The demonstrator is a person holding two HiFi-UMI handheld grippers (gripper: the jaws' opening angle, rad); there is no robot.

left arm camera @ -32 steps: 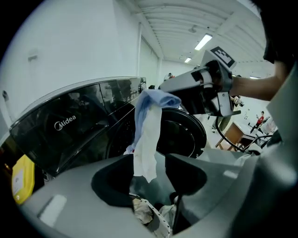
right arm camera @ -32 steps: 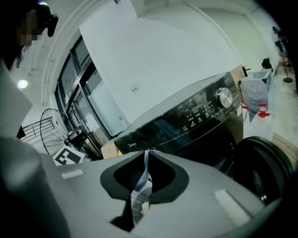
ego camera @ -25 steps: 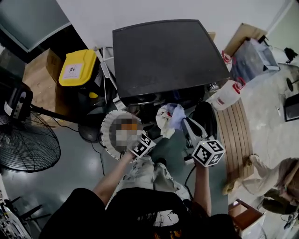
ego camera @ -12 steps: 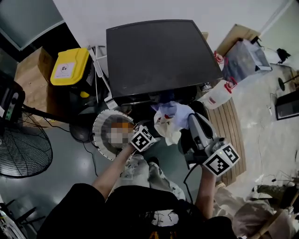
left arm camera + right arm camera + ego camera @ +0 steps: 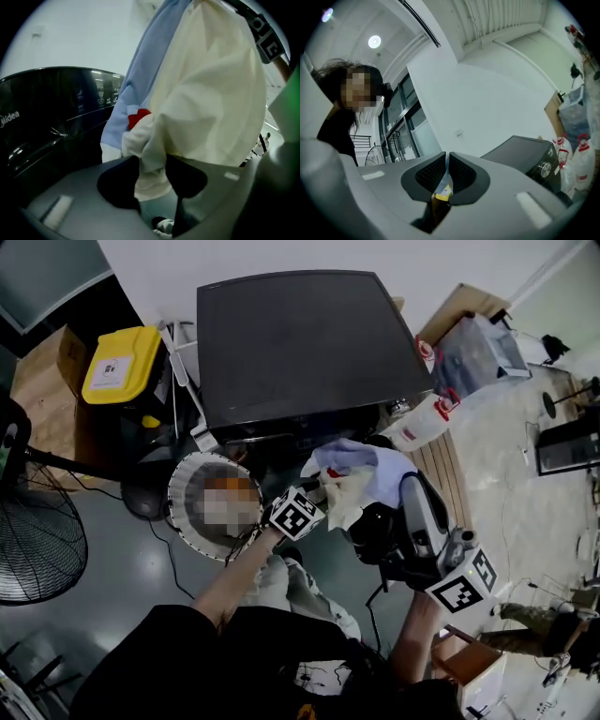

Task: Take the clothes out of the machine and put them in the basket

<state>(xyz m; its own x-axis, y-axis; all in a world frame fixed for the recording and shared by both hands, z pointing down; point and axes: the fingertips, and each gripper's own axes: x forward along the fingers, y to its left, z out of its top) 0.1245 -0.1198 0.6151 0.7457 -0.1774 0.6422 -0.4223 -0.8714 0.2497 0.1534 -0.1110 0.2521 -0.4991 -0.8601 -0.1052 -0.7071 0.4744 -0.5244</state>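
Observation:
A bundle of clothes [image 5: 361, 479] hangs in front of the dark washing machine [image 5: 300, 343]. It is a cream garment [image 5: 211, 93] and a light blue one [image 5: 140, 84] with a red patch. My right gripper [image 5: 398, 488] holds the bundle up from above, shut on a sliver of pale blue cloth [image 5: 445, 177] with a yellow tag [image 5: 442, 191]. My left gripper [image 5: 326, 495] has the cream garment's lower edge pinched between its jaws [image 5: 152, 176]. The round white basket [image 5: 183, 488] stands on the floor to the left of the bundle.
A yellow-lidded bin [image 5: 117, 367] and a cardboard box [image 5: 37, 381] stand left of the machine. A floor fan [image 5: 33, 540] is at the far left. White jugs [image 5: 422, 423], a wooden slat platform [image 5: 455, 470] and a plastic crate [image 5: 478, 348] lie to the right.
My right gripper has risen with the bundle, lifting it away from the machine's front. My left gripper has moved from the basket's rim across to the bundle's lower edge.

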